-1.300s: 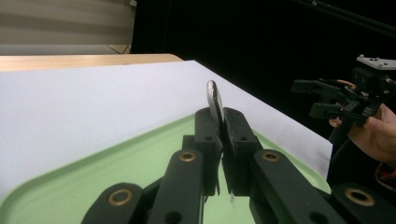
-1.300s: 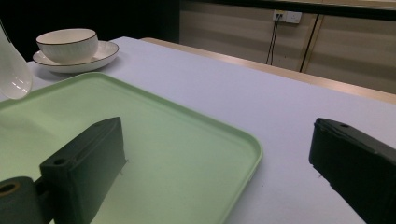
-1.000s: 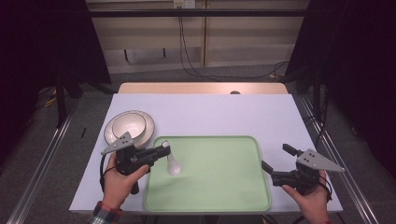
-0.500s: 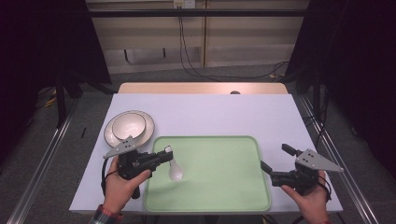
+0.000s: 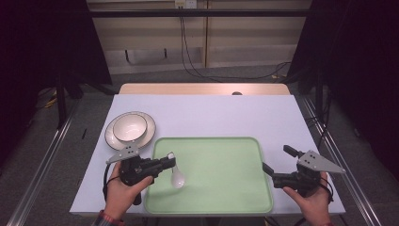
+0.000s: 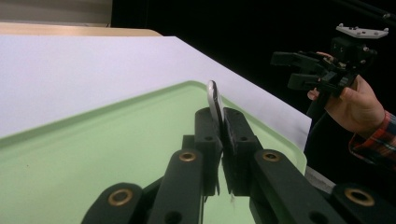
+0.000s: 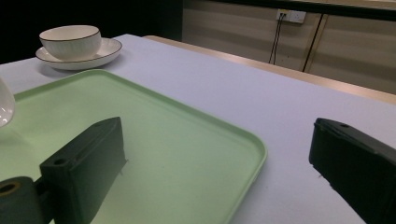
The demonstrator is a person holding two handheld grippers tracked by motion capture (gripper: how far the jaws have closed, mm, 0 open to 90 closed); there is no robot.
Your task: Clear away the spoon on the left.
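Note:
My left gripper (image 5: 168, 161) is shut on the handle of a white spoon (image 5: 177, 178), over the left part of a light green tray (image 5: 226, 188). The spoon's bowl hangs down near the tray floor; I cannot tell whether it touches. In the left gripper view the handle (image 6: 214, 98) stands edge-on, clamped between the jaws of my left gripper (image 6: 222, 126). My right gripper (image 5: 277, 165) is at the tray's right rim, open, with nothing between its jaws. In the right gripper view my right gripper (image 7: 219, 163) straddles the tray's corner (image 7: 187, 158), and the spoon's bowl (image 7: 4, 107) shows at the left edge.
A white bowl (image 5: 131, 127) sits on a plate (image 5: 113, 139) at the back left of the tray, on the pale table cover (image 5: 211, 113). The right gripper view has the bowl (image 7: 70, 39) and plate (image 7: 105, 51) far off. Table edges lie close behind both hands.
My left gripper, with the spoon in it, has drifted slightly toward the near edge of the table. The right gripper has stayed where it was.

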